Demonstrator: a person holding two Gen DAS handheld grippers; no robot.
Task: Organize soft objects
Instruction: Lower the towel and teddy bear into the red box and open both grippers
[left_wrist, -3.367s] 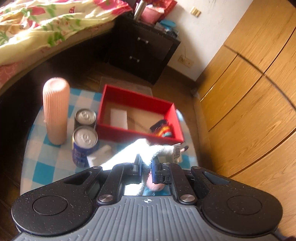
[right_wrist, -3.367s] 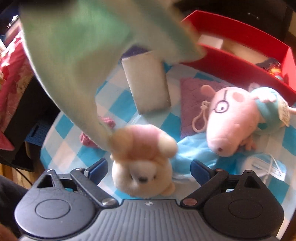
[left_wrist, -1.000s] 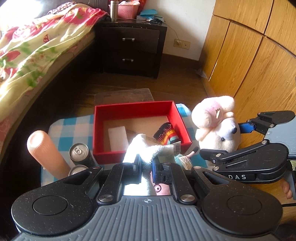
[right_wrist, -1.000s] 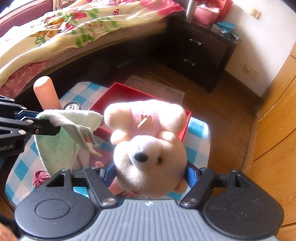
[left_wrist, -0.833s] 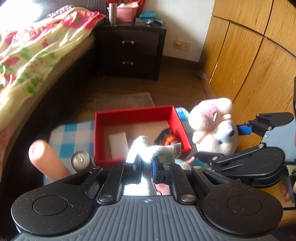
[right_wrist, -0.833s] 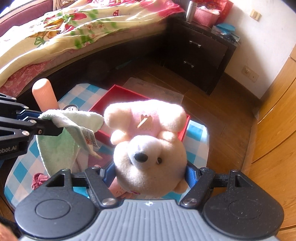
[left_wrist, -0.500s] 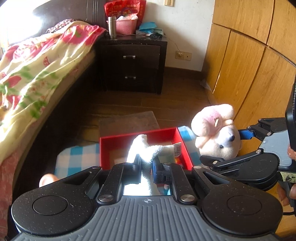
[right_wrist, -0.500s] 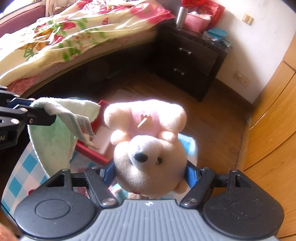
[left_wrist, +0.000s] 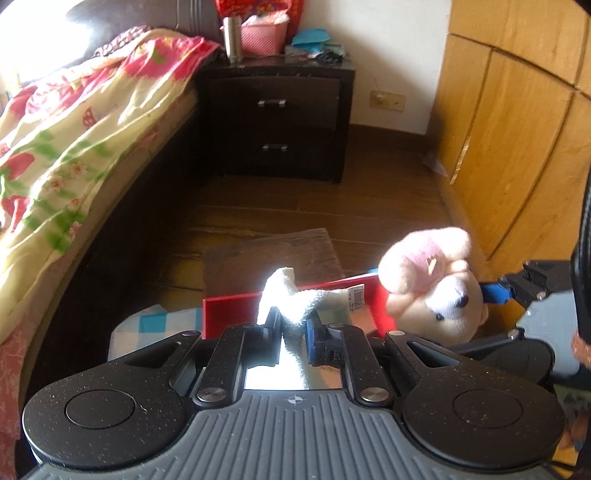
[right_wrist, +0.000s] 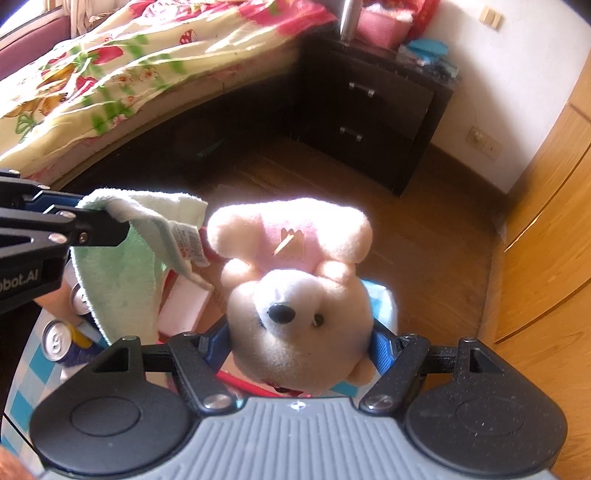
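Note:
My left gripper is shut on a pale green towel with a white tag, held in the air above the red box. The towel hangs from the left gripper in the right wrist view. My right gripper is shut on a cream and pink plush bear, held high over the table's right side. The bear shows at the right of the left wrist view, beside the box.
A blue-checked tablecloth covers the small table. Drink cans and a white sponge in the box lie below. A bed is to the left, a dark nightstand ahead, wooden wardrobe doors to the right.
Both grippers have risen with the towel and bear still held. The table and red box have dropped lower in both views, and more of the room shows.

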